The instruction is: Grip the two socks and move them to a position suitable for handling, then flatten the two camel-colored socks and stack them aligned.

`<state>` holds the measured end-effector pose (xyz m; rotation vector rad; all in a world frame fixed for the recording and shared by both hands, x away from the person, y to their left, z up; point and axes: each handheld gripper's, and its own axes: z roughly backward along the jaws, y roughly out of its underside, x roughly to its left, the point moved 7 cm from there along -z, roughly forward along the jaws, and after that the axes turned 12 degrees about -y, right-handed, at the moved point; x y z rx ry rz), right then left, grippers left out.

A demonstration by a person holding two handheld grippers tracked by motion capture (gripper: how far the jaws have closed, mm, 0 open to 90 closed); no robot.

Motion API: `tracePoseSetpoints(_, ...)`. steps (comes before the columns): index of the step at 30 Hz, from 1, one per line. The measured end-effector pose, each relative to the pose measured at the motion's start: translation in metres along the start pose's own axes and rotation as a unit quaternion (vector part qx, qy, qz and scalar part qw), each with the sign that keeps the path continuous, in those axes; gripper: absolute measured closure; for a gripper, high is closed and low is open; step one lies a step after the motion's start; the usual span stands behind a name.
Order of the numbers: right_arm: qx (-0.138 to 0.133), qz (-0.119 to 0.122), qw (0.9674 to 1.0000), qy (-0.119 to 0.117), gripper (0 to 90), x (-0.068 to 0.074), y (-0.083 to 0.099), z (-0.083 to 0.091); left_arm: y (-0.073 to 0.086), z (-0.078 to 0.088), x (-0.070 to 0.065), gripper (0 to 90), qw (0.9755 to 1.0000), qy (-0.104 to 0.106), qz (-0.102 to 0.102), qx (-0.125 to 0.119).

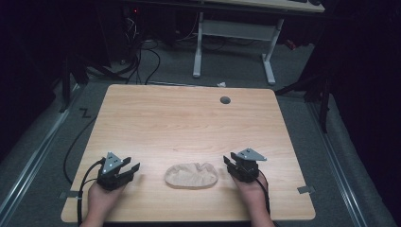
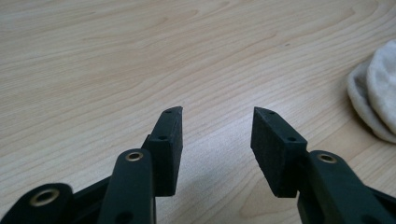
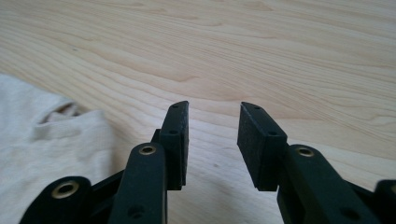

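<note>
Both my left gripper (image 1: 133,169) and right gripper (image 1: 228,163) gape empty beside the cloth (image 1: 191,175) near the table's (image 1: 189,118) front edge; it looks soft, light, floppy, so I'd pinch its side hems.

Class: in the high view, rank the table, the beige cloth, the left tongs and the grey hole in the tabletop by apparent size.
1. table
2. beige cloth
3. left tongs, nearly as big as the cloth
4. grey hole

dim lab — cables (image 1: 142,56), bare test table (image 1: 189,118)
</note>
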<state>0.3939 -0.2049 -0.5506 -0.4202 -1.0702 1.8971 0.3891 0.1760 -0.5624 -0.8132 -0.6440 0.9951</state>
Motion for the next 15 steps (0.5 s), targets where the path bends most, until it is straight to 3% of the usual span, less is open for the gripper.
tracePoseSetpoints(4, -0.015, -0.002, 0.9999, 0.006, 63.4, -0.005, 0.002, 0.005, 0.007, 0.001, 0.001, 53.9, 0.9999, -0.004, 0.001, 0.011)
tracePoseSetpoints(10, -0.019, 0.003, 0.9998, 0.009, 61.9, -0.006, 0.008, 0.01, 0.002, 0.003, 0.0, 53.0, 0.9999, -0.009, 0.004, -0.002)
tracePoseSetpoints(15, -0.019, -0.005, 0.9998, 0.005, 60.1, -0.007, 0.014, 0.013, 0.005, 0.002, -0.002, 51.9, 1.0, -0.001, 0.009, 0.004)
